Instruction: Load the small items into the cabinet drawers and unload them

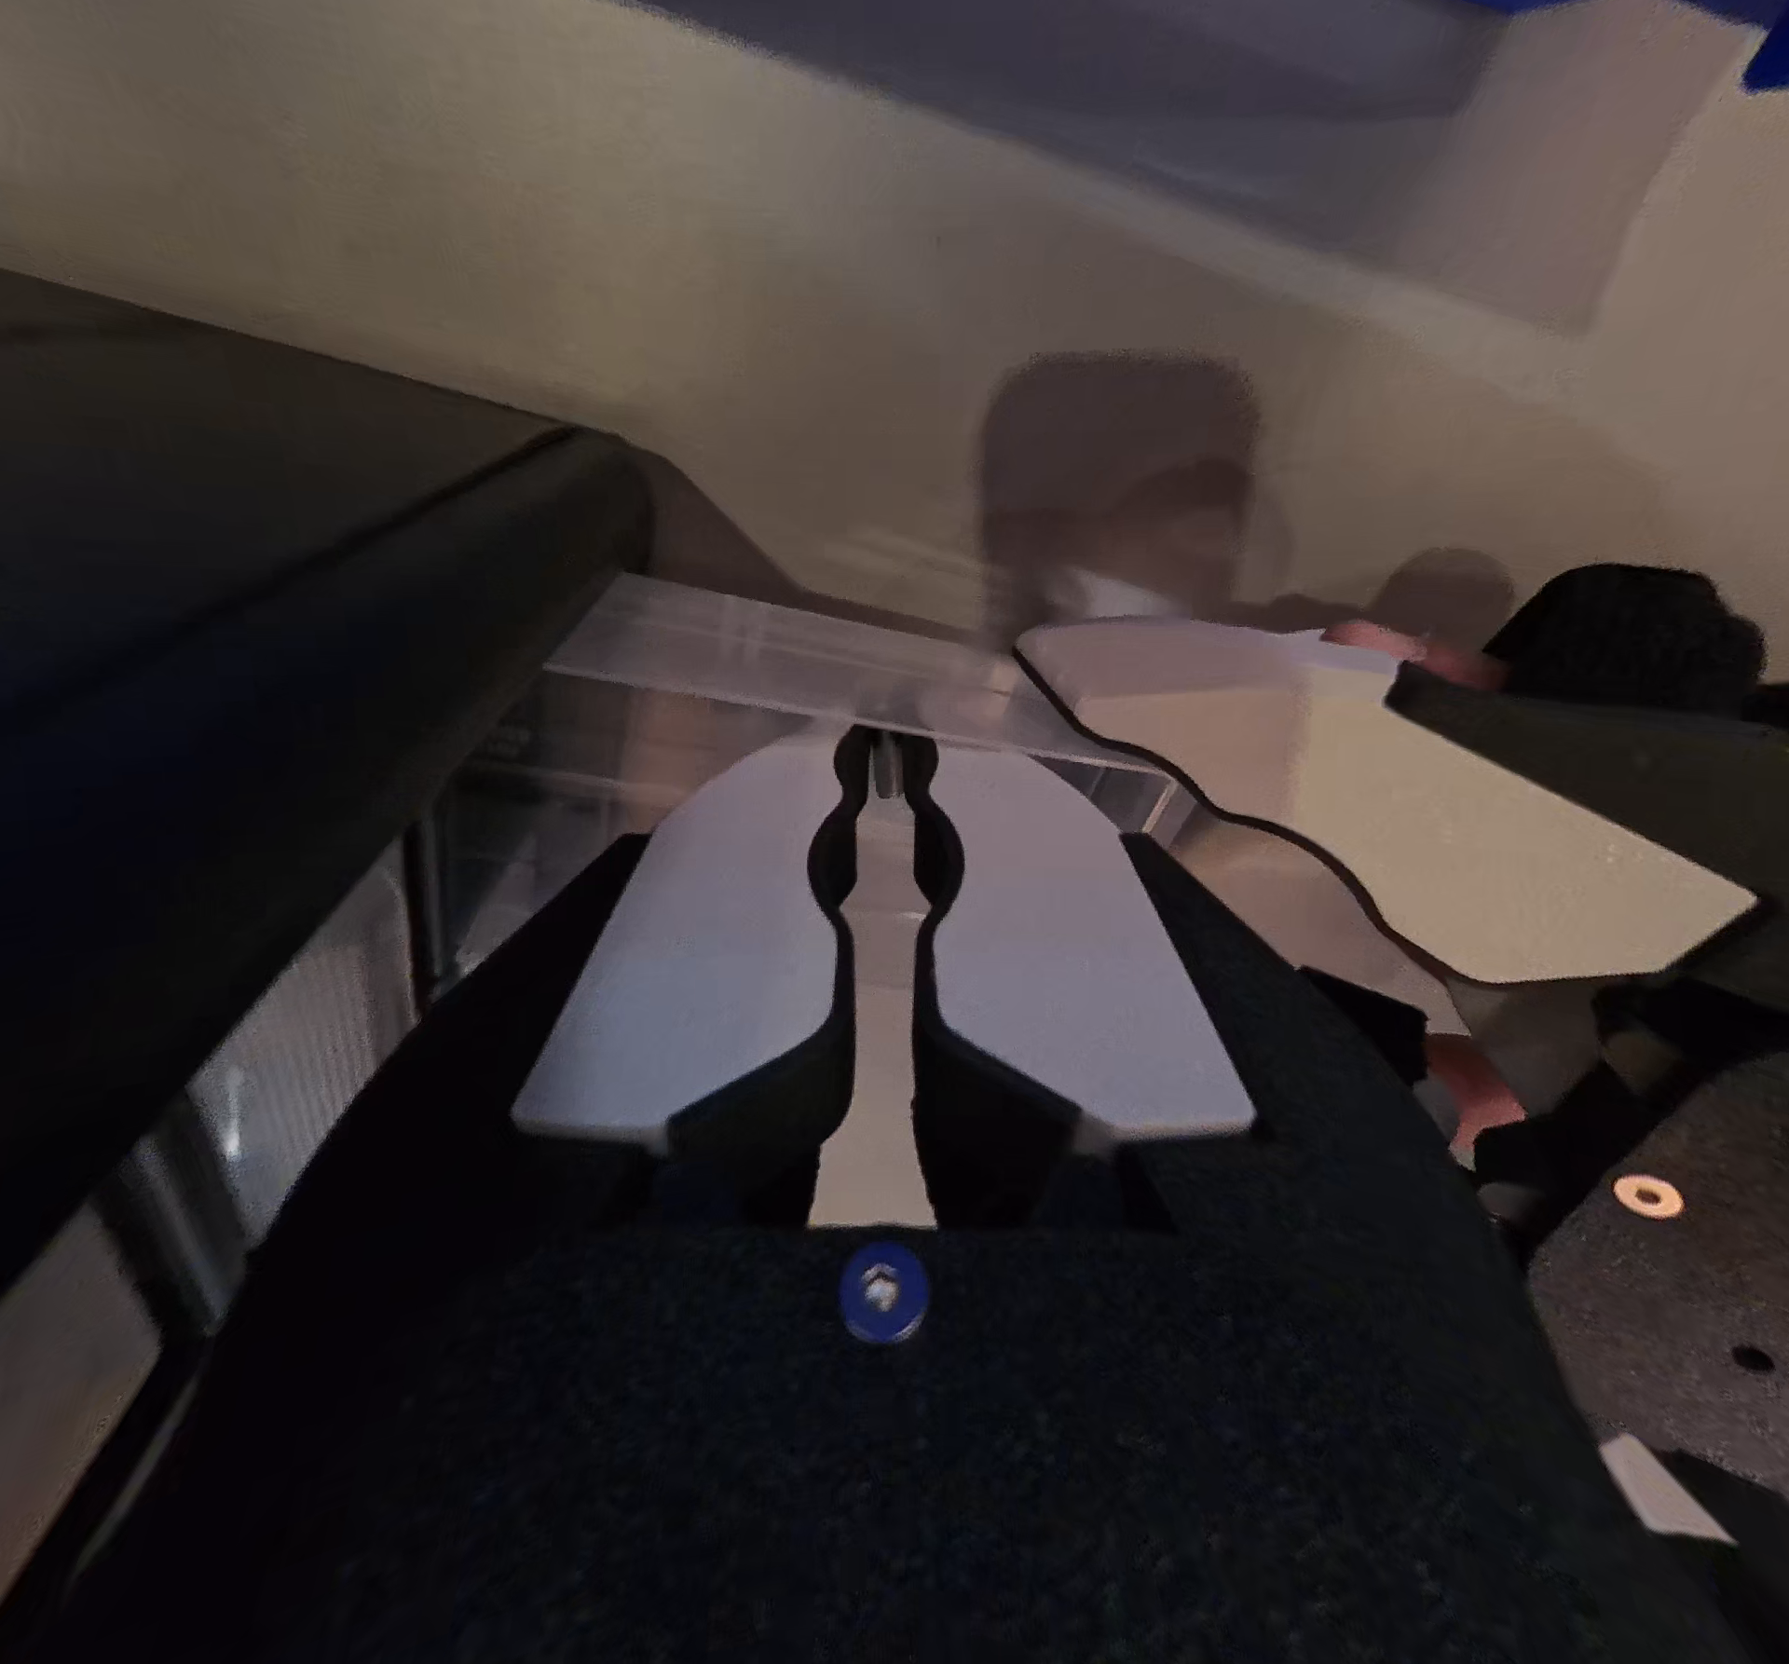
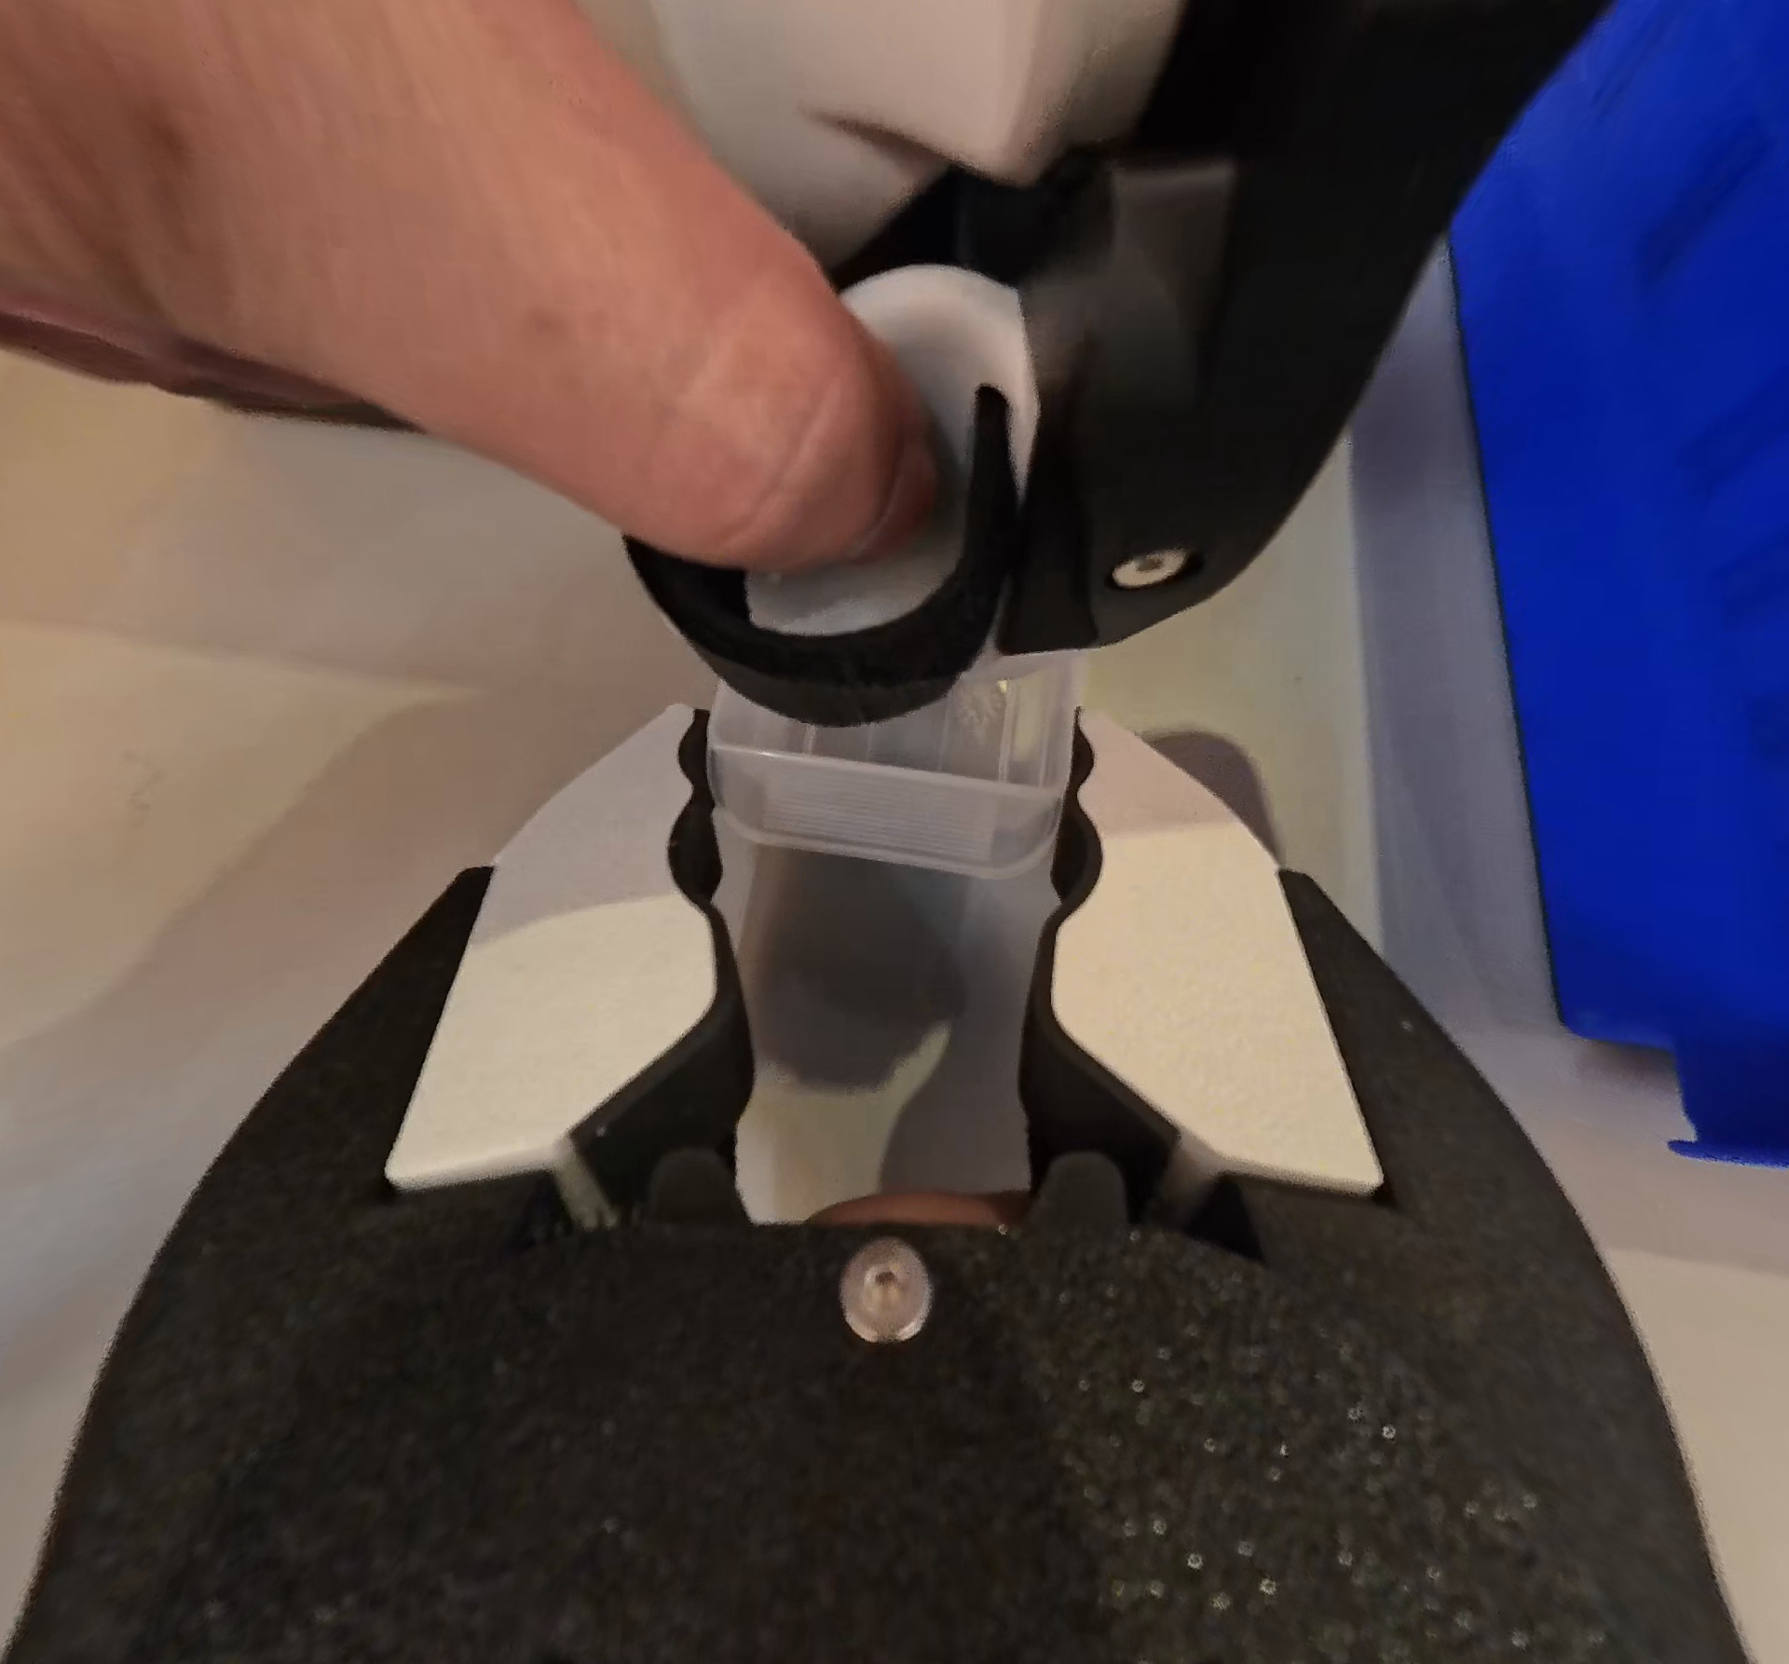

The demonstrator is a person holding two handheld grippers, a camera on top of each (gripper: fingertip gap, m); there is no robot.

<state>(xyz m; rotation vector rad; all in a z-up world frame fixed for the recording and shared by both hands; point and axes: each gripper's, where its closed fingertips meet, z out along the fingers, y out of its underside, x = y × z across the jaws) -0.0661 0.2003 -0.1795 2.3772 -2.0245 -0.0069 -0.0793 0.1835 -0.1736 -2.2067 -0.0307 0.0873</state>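
In the left wrist view my left gripper (image 1: 886, 771) is shut on a thin tab at the front of a clear plastic drawer (image 1: 755, 650), which juts out of the dark cabinet (image 1: 242, 601) on the left. My right gripper (image 2: 886, 804) is shut on a small translucent plastic box (image 2: 881, 843); something dark shows dimly inside it. In the left wrist view the right gripper's white finger (image 1: 1355, 795) lies just right of the drawer front, over its right end. The picture is blurred, so I cannot tell what is in the drawer.
A person's hand (image 2: 436, 214) holds the left gripper's body (image 2: 1191, 359) directly above the box, with the thumb on its white trigger (image 2: 929, 456). A blue object (image 2: 1646, 553) stands at the right on a pale cream surface (image 2: 194, 746). A cream wall (image 1: 484, 166) lies behind. Both grippers' tips are close together, under 4 cm apart.
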